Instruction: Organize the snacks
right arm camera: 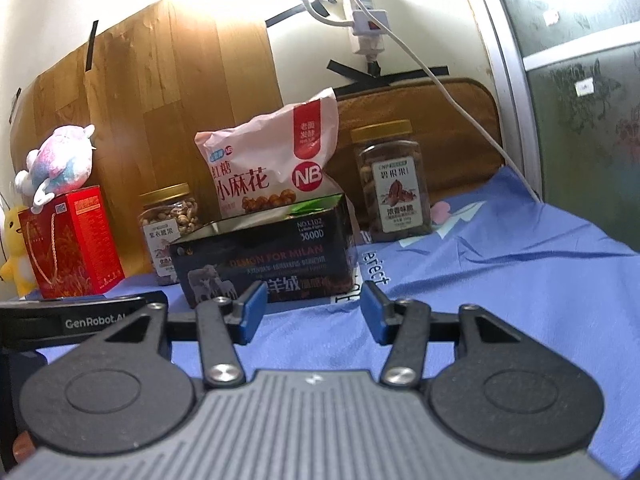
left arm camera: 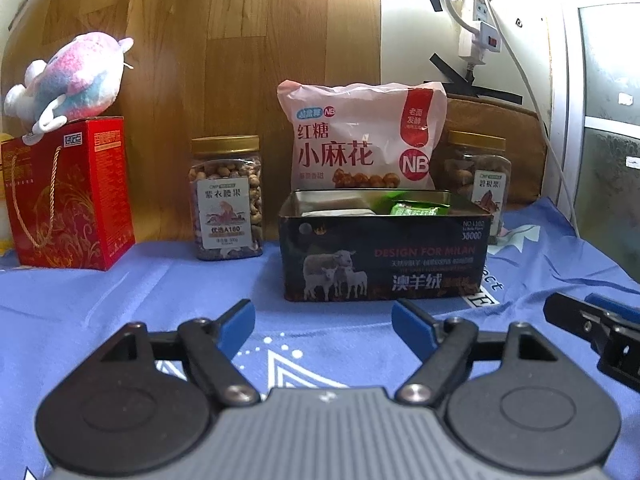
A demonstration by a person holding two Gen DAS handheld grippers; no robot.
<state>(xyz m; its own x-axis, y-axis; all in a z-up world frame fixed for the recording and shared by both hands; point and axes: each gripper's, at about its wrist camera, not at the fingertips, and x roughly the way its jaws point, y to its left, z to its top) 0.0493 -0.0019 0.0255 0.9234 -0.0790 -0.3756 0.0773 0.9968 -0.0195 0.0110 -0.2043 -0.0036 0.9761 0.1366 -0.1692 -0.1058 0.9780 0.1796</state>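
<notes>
A dark open tin (left arm camera: 384, 256) (right arm camera: 264, 260) printed with sheep stands on the blue cloth; a green packet (left arm camera: 414, 211) and a white one lie inside. Behind it leans a pink snack bag (left arm camera: 360, 140) (right arm camera: 272, 164). A gold-lidded jar of nuts (left arm camera: 226, 196) (right arm camera: 170, 220) is to the tin's left, a second jar (left arm camera: 478, 176) (right arm camera: 394, 184) to its right. My left gripper (left arm camera: 324, 326) hovers just in front of the tin, open and empty. My right gripper (right arm camera: 314, 314) is open and empty too, before the tin's right corner; its fingers (left arm camera: 592, 316) show at the right edge.
A red gift box (left arm camera: 68, 196) (right arm camera: 72, 244) with a plush toy (left arm camera: 68, 80) (right arm camera: 56, 164) on top stands at the far left, a yellow plush (right arm camera: 16, 252) beside it. A wood panel and a wall with a power strip (left arm camera: 478, 28) (right arm camera: 368, 20) and cable close the back.
</notes>
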